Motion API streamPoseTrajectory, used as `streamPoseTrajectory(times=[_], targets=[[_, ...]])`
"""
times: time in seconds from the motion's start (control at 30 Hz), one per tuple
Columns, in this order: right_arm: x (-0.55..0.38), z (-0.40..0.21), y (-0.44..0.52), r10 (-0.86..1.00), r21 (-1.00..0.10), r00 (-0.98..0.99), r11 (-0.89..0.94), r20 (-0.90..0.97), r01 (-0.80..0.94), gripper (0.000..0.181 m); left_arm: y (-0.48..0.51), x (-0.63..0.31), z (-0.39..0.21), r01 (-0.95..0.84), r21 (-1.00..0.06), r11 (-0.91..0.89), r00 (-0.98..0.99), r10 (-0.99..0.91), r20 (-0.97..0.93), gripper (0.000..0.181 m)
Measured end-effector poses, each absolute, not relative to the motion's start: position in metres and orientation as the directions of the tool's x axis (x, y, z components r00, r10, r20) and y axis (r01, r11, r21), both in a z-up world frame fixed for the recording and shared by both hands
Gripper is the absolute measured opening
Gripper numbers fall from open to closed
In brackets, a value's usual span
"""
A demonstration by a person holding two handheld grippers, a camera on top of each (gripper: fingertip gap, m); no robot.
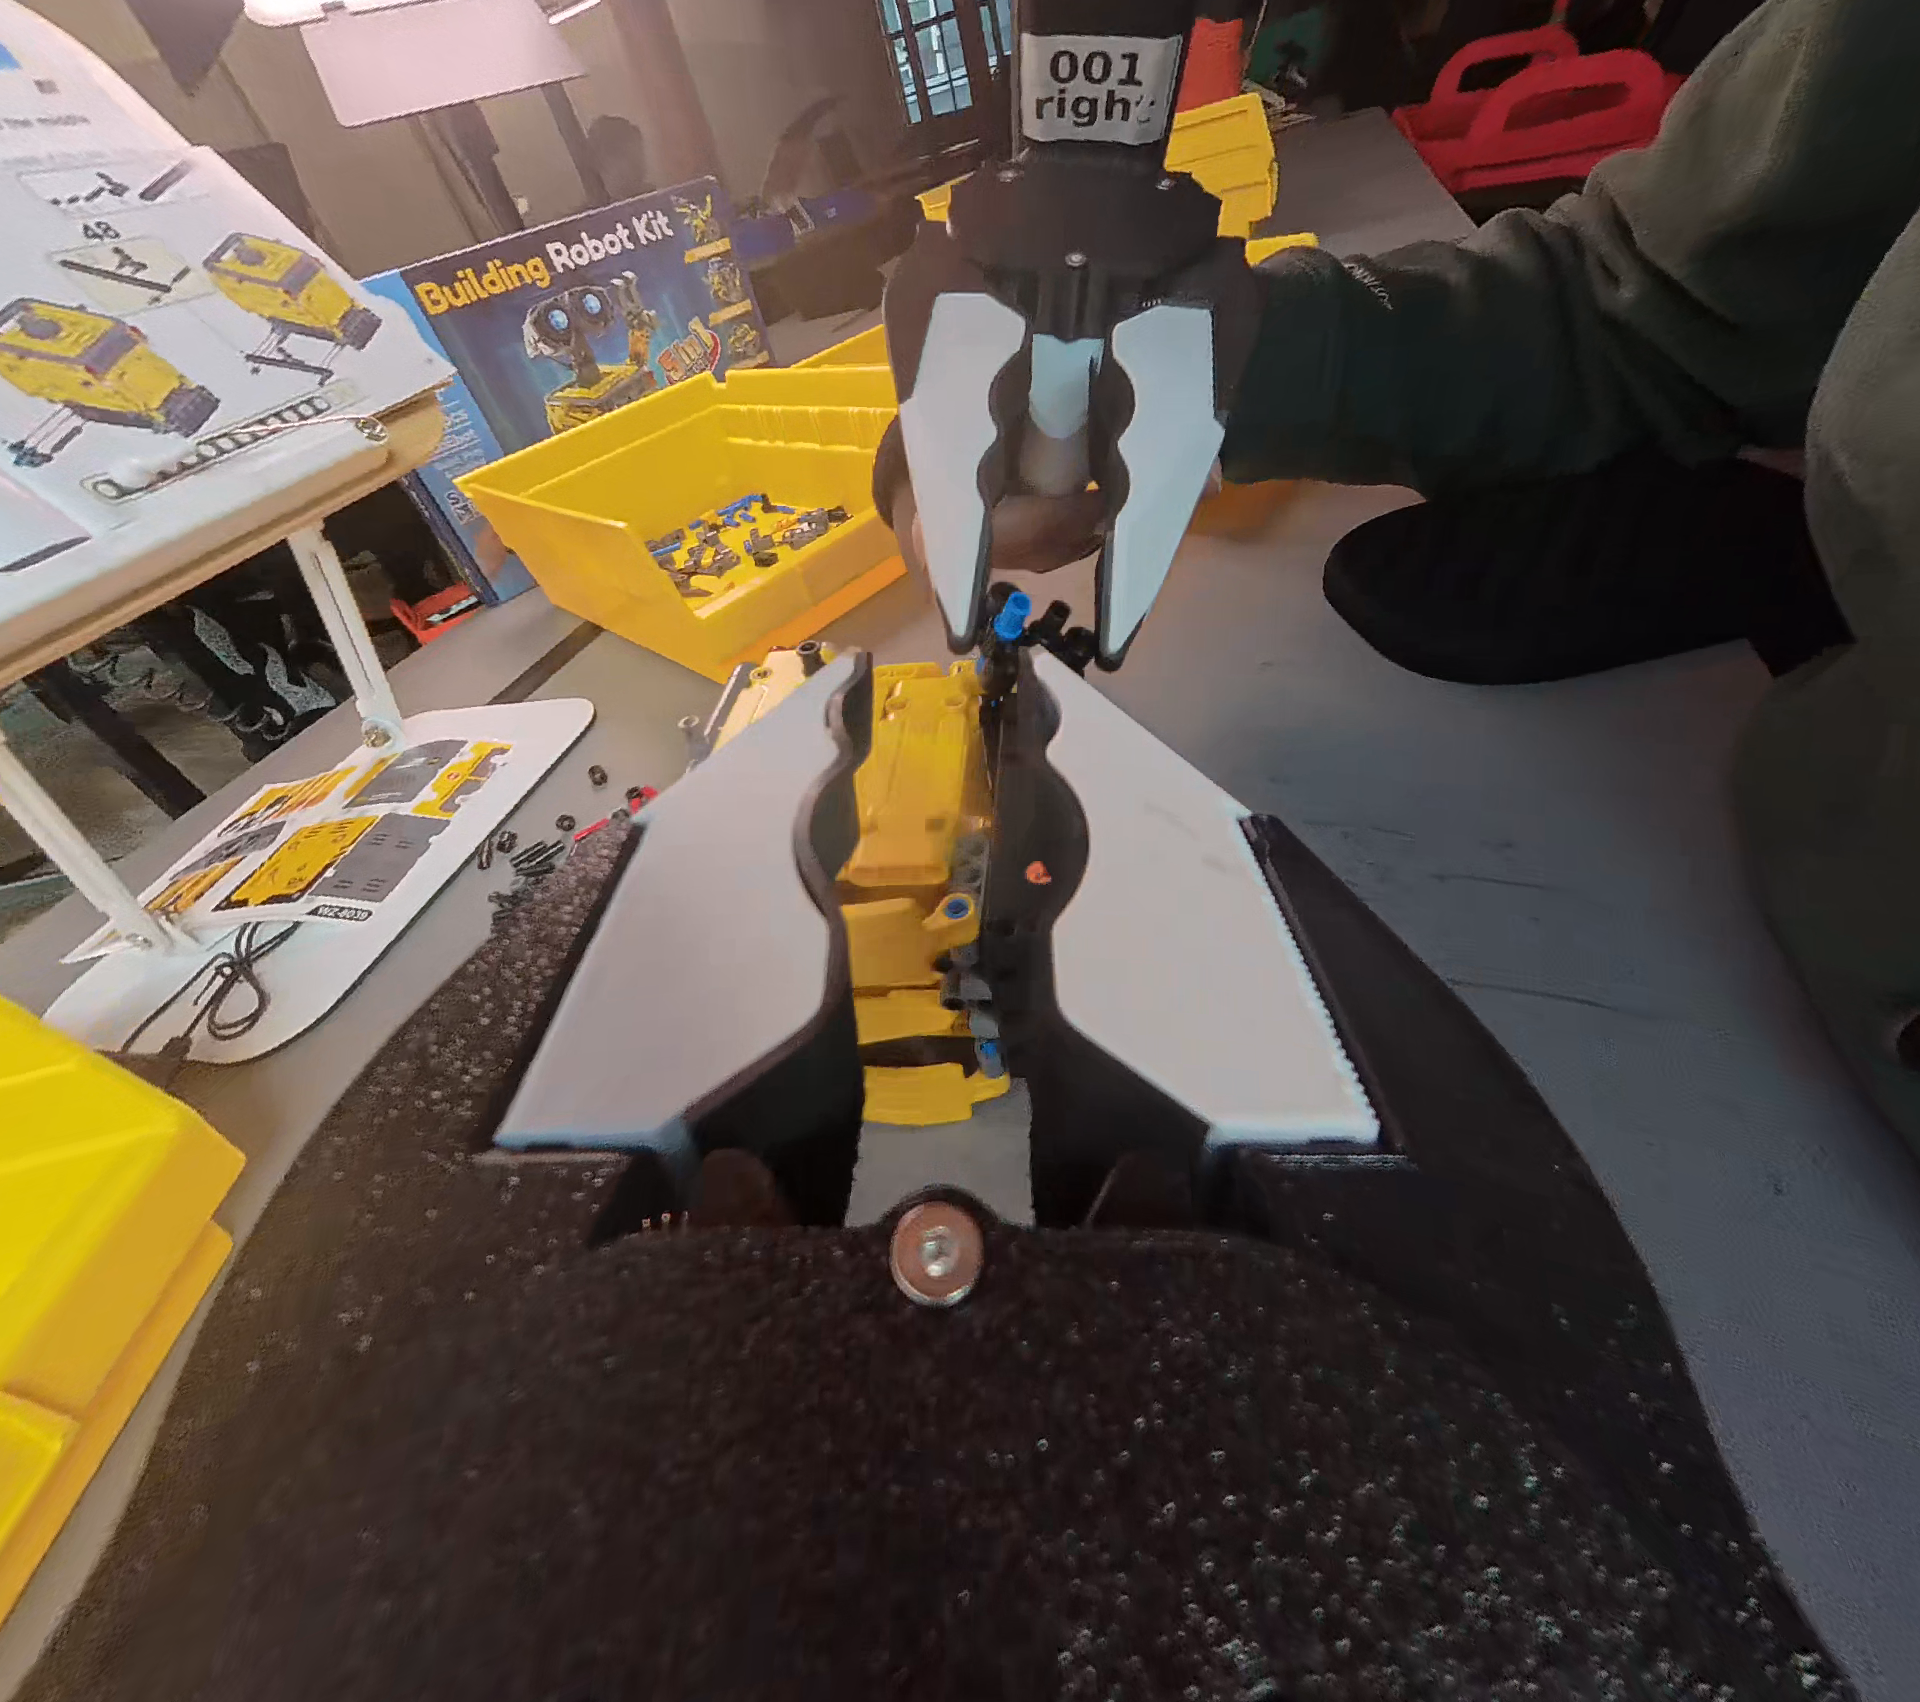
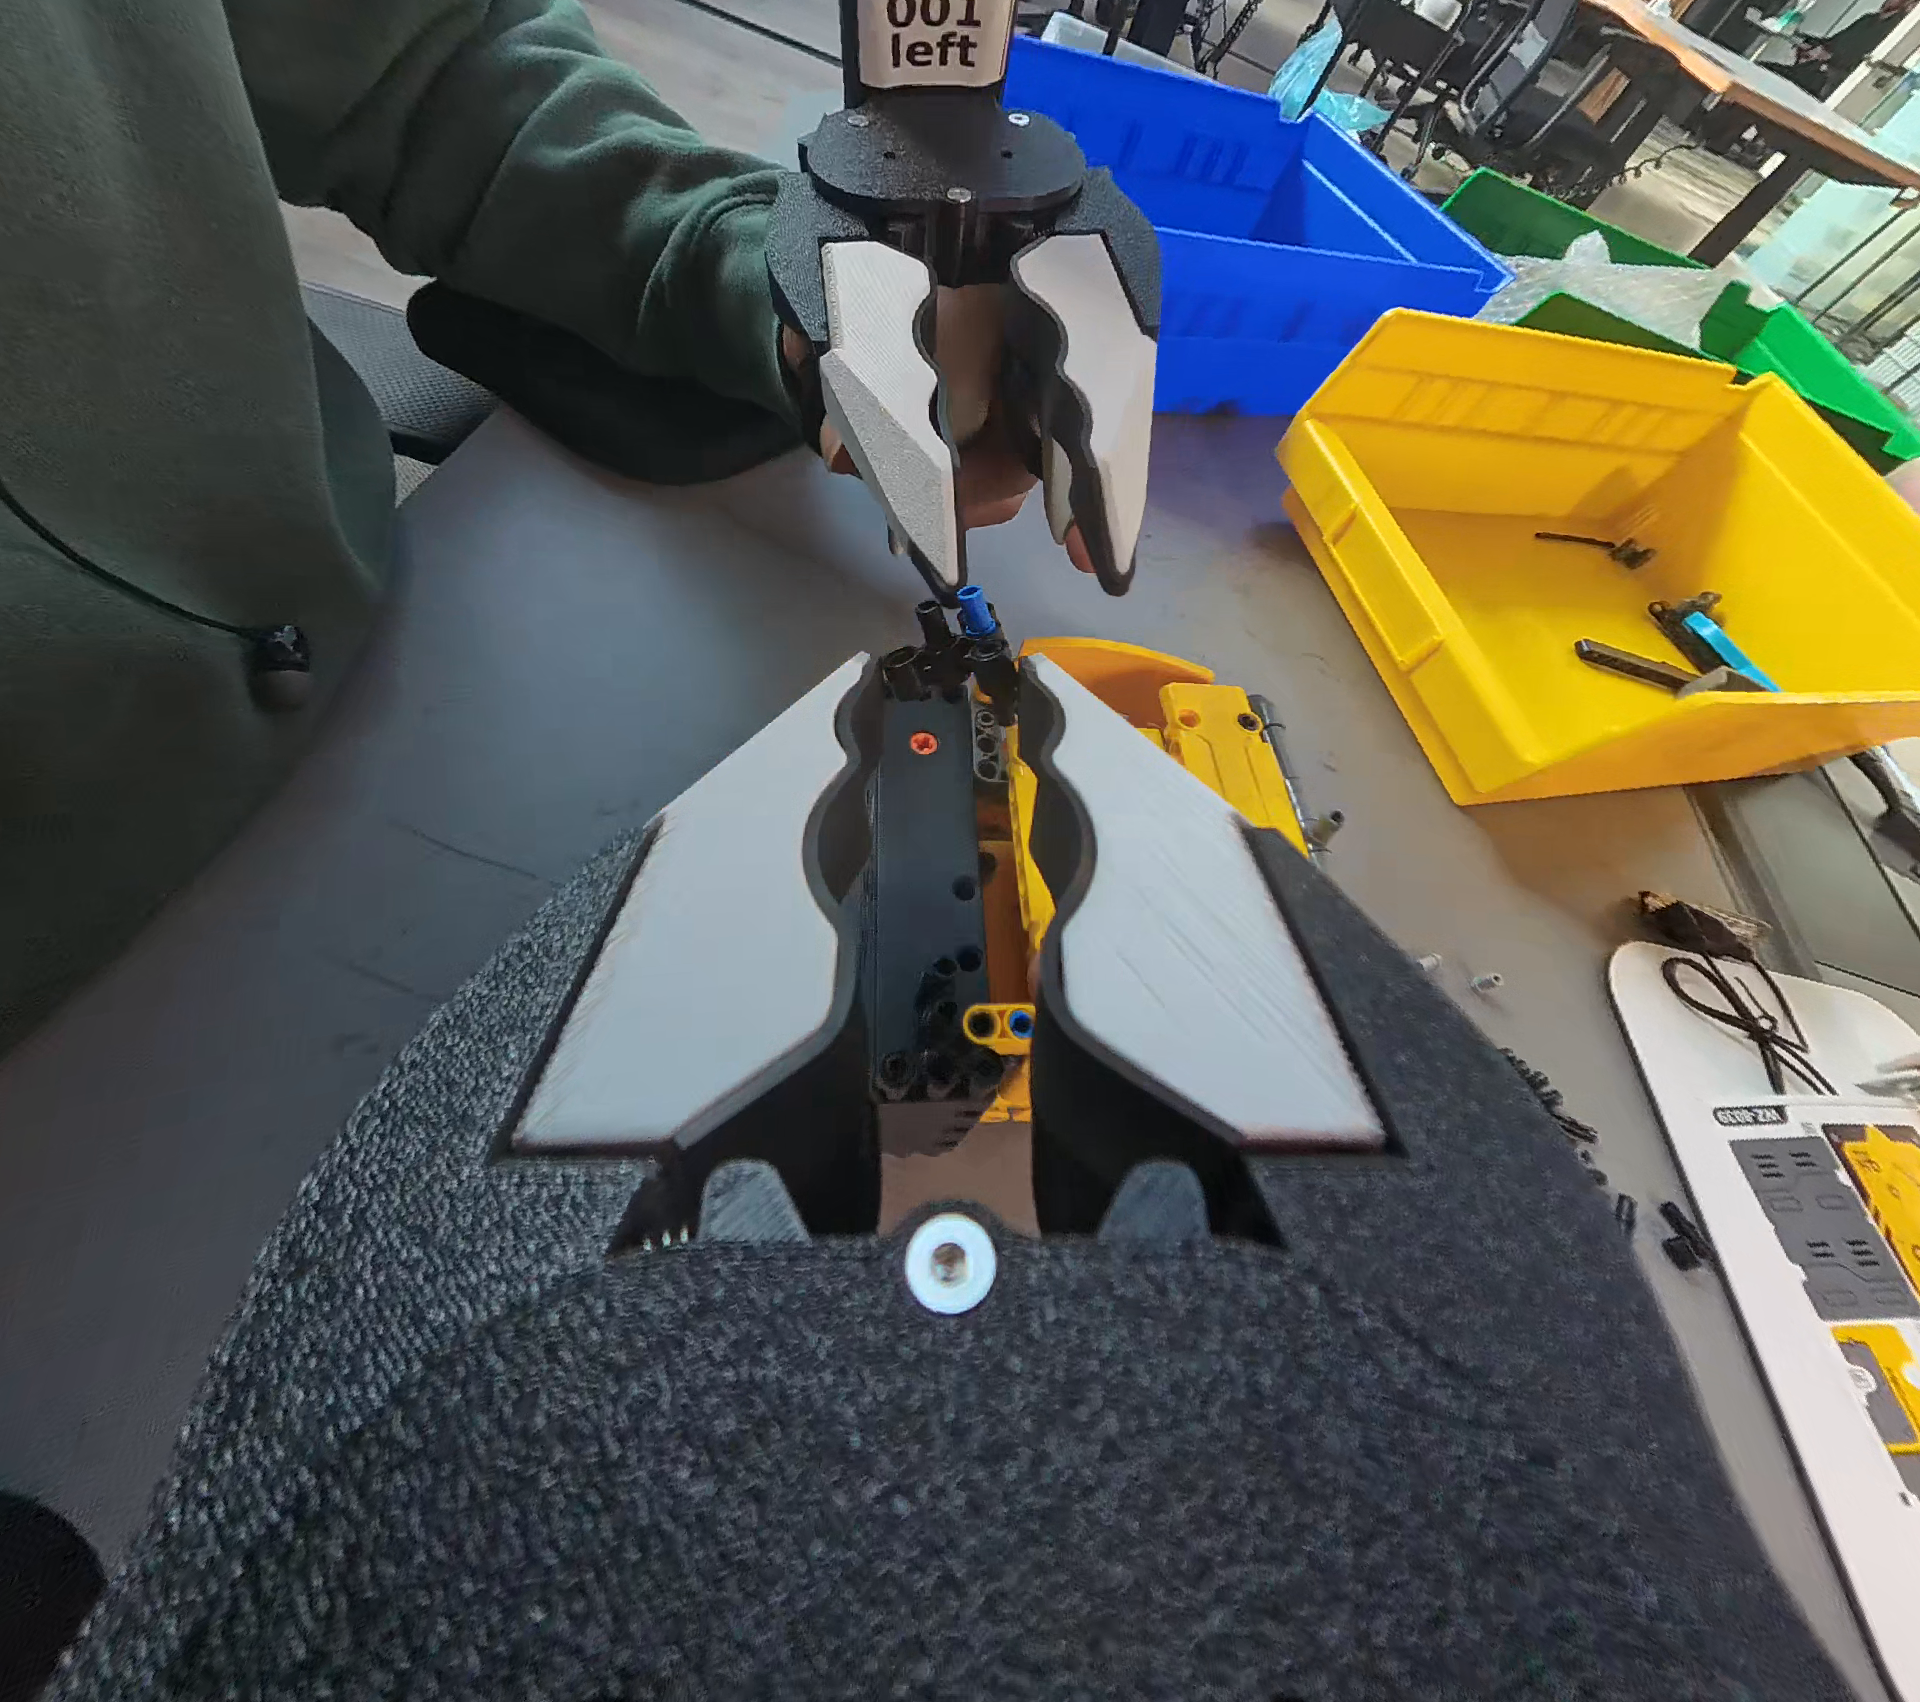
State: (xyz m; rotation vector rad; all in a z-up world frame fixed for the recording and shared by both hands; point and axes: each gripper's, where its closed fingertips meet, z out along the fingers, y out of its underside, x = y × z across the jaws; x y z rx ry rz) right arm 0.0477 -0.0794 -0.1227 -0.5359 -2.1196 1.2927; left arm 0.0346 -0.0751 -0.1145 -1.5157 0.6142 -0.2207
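The yellow-and-black brick model [image 1: 914, 873] sits on the grey table [image 1: 1455, 925], basically between both grippers. It's a chunky yellow body w/ a long black beam along one side, an orange dot on the beam, grey connectors, plus a little black pin cluster w/ a blue pin [image 1: 1010, 613] sticking off the end.

Left gripper [image 1: 935, 676] has its fingers round the model, narrow gap, looks clamped on it but can't tell 100% if both pads touch. Right gripper [image 2: 940, 676] same deal from the opposite end, fingers hugging the black beam side, tips right by the blue pin.

Room-wise: the table's near edge curves by the person's green sleeve [image 2: 312, 146], open grey surface on that side. The other side is tighter: yellow bin [image 1: 686, 509] w/ small parts close by, instruction stand [image 1: 156, 364] and loose black pins [image 1: 530, 852] next to the model.

Count: 2 grippers, 1 model, 1 blue bin [image 2: 1247, 198], 1 green bin [image 2: 1766, 322], 1 kit box [image 1: 582, 302].
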Motion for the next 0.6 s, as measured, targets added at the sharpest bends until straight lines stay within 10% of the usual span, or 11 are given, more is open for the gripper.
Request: streamPoseTrajectory(times=[0.17,0.6], targets=[[0.045,-0.128,-0.084,0.617,-0.895,-0.743,0.443,0.259,0.056,0.025,-0.078,0.043,-0.116,-0.26,-0.962,0.082,0.817,-0.512,-0.265,0.0],[0.042,-0.129,-0.076,0.639,-0.906,-0.731,0.418,0.239,0.069,0.025,-0.08,0.042,-0.115,-0.203,-0.977,0.065,0.818,-0.537,-0.206,0.02]])
